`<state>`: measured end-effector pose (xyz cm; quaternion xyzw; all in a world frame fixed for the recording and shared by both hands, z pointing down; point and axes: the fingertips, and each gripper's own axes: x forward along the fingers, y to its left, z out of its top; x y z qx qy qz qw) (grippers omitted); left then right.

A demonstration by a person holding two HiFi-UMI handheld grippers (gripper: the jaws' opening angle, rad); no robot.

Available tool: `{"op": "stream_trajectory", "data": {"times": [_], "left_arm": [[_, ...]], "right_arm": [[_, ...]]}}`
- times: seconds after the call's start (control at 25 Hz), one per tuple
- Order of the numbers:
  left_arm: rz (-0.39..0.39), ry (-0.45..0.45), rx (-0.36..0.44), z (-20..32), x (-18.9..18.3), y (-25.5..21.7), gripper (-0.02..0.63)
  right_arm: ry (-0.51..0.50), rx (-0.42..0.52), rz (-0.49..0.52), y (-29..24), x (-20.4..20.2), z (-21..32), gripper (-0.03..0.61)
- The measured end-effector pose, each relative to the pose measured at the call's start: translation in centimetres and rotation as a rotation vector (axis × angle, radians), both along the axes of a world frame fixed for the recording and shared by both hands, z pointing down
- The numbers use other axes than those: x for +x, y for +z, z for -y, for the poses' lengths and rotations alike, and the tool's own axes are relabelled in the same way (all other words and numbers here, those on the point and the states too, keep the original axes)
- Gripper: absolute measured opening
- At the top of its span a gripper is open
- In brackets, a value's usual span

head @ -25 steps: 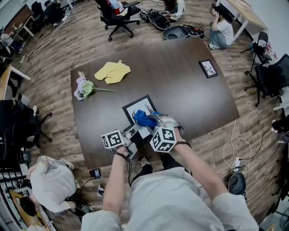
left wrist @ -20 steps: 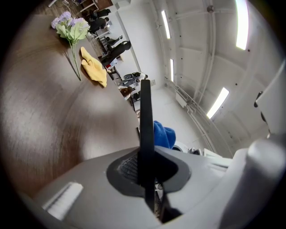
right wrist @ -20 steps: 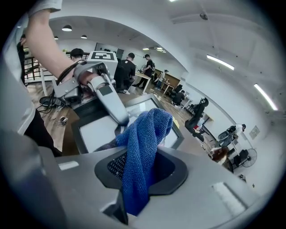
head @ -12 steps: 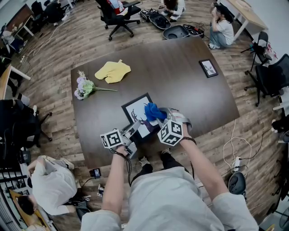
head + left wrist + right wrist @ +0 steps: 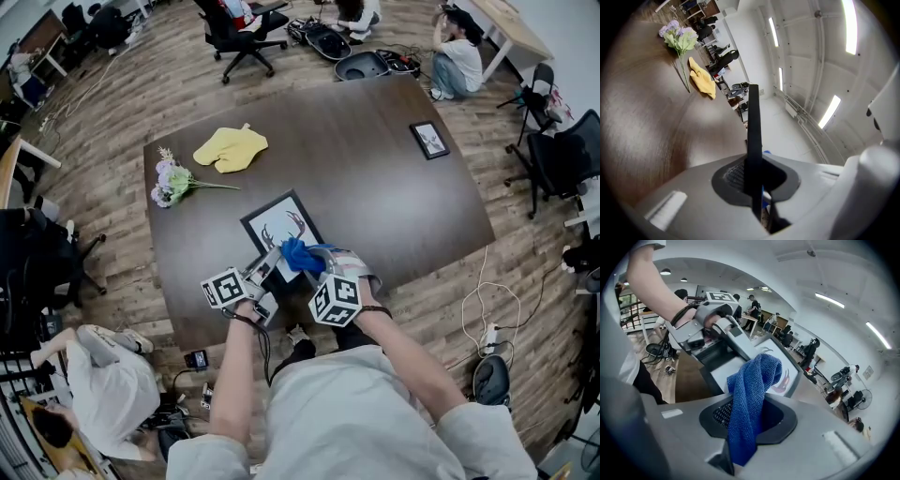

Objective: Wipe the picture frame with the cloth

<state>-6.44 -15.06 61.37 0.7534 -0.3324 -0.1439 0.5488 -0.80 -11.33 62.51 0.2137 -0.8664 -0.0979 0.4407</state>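
Observation:
A black picture frame [image 5: 279, 225] with a deer print lies near the table's front edge, its near side raised. My left gripper [image 5: 269, 270] is shut on that near edge; in the left gripper view the frame [image 5: 753, 126] stands edge-on between the left gripper [image 5: 753, 180] pads. The right gripper [image 5: 313, 260] is shut on a blue cloth [image 5: 301, 254], which rests against the print's lower right part. In the right gripper view the cloth [image 5: 751, 399] rises from the right gripper [image 5: 743, 420] toward the frame [image 5: 780, 365], with the left gripper [image 5: 723, 333] behind it.
A yellow cloth [image 5: 230, 148] and a bunch of flowers [image 5: 172, 182] lie at the table's far left. A small framed picture [image 5: 429, 140] sits at the far right. The dark table [image 5: 375, 187] ends just before my body. Office chairs and seated people surround it.
The right gripper carried the blue cloth out to the right across the print, then back toward the near edge. The left gripper kept its hold on the frame.

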Motion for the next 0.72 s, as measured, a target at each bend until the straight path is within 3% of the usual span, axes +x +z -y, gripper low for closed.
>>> {"op": "stream_trajectory", "data": {"times": [0.24,0.44,0.56,0.72], "left_arm": [[-0.022,-0.021,-0.003,0.3,-0.3,0.3,0.075],[-0.025,-0.048,-0.023,0.3,-1.2,0.9,0.075],[-0.034,-0.051,-0.035,0.0,-2.1,1.1,0.075],[0.000,-0.024,-0.015,-0.3,-3.1,1.3,0.075]], "right_arm": [[-0.059,-0.017,0.052,-1.0,-3.6,-2.7,0.084],[-0.102,-0.075,0.094,-1.4,-3.8,-5.1,0.084],[-0.046,-0.123,0.083,0.0,-1.2,-5.3,0.084],[0.118,-0.149,0.042,2.3,5.2,-2.5,0.084]]}}
